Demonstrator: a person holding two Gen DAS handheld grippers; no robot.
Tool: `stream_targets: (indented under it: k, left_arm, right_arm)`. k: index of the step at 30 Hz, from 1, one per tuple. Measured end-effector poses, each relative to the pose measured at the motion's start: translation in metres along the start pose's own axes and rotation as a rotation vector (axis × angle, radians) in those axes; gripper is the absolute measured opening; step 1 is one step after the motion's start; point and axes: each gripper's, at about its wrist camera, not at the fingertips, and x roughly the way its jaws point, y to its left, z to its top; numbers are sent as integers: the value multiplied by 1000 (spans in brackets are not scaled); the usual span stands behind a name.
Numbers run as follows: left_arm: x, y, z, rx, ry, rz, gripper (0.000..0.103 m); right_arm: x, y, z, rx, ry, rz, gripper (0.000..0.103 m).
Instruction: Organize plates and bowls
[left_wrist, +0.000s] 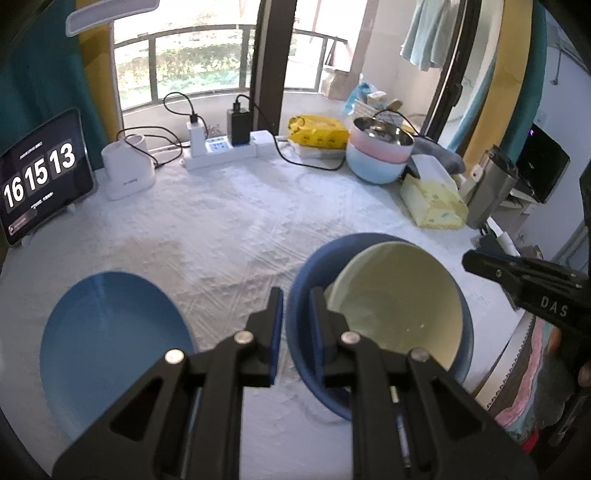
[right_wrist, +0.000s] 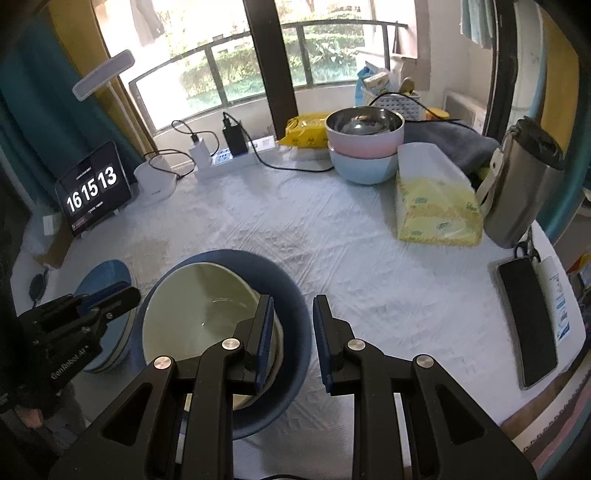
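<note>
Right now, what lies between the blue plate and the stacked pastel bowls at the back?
Only bare white tablecloth separates the blue plate from the stacked pastel bowls, clearest in the left wrist view.

A bowl (left_wrist: 399, 306) sits inside a basin (left_wrist: 314, 277), plate (left_wrist: 110, 347) to its left.

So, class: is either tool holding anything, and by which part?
Nothing, apparently: the left tool and right tool hang open, clear of the round dark blue bowl's rim.
</note>
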Motion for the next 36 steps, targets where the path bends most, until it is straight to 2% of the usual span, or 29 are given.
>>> stream_targets:
  k: [5, 10, 19, 20, 22, 23, 24, 36]
  left_arm:
    - [-1, 6, 0, -8, -7, -1, 16]
    - [2, 14, -3, -20, -6, 4, 17]
    - [7, 23, -11, -40, -9, -46, 19]
    - [8, 23, -11, -39, -8, -48, 21]
    - [9, 20, -11, -35, -8, -54, 40]
    - [9, 20, -11, -37, -8, -60, 59]
    - [10, 20, -12, -43, -12, -65, 64]
    - [11, 19, -13, -30, -10, -63, 65]
  right_arm:
    - [-2, -10, -1, 17, -12, 2, 25]
    - [-2, -17, -3, 29, -24, 7, 31]
    - [11, -27, -12, 42, -9, 38, 36]
    - [13, -28, -13, 44, -6, 45, 37]
    - [16, -28, -14, 47, -2, 55, 37]
    - [17, -28, -15, 49, 2, 63, 37]
    - [18, -29, -16, 51, 4, 69, 37]
    - [37, -34, -25, 50, 38, 112, 37]
